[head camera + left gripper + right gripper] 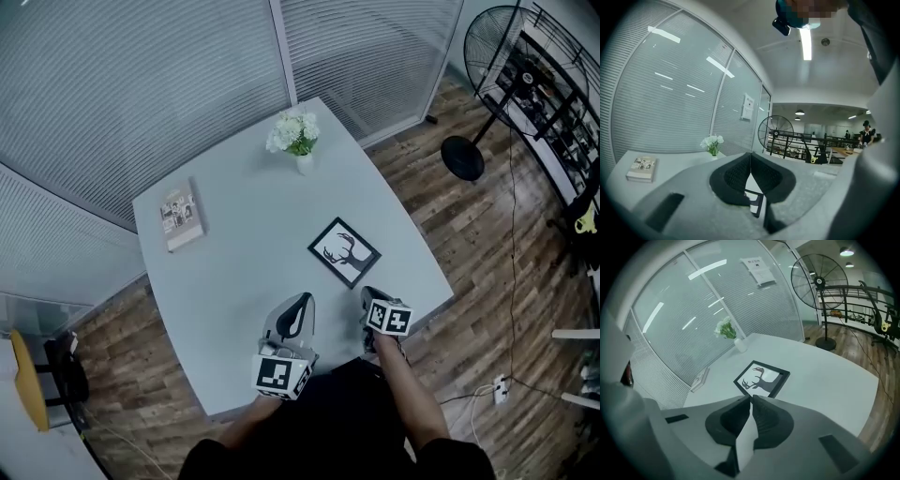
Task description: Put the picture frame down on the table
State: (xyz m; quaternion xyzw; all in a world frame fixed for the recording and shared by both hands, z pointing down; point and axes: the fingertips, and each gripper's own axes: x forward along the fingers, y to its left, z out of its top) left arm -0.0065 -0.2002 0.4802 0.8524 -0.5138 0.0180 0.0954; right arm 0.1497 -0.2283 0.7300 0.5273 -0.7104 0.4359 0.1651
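The black picture frame (344,253) with a deer silhouette lies flat on the pale grey table (253,281), towards its right edge. In the right gripper view the picture frame (761,379) lies just beyond the jaw tips. My right gripper (367,292) hangs a little above the table on the near side of the frame, apart from it, shut with nothing between its fingers (759,416). My left gripper (302,298) is to the left of the frame near the table's front edge, also shut and empty. A corner of the frame (755,202) shows below its jaws.
A small vase of white flowers (295,136) stands at the table's far side. A book (181,217) lies at the far left. Glass partitions with blinds run behind the table. A standing fan (497,84) and a metal rack (562,103) are on the wooden floor to the right.
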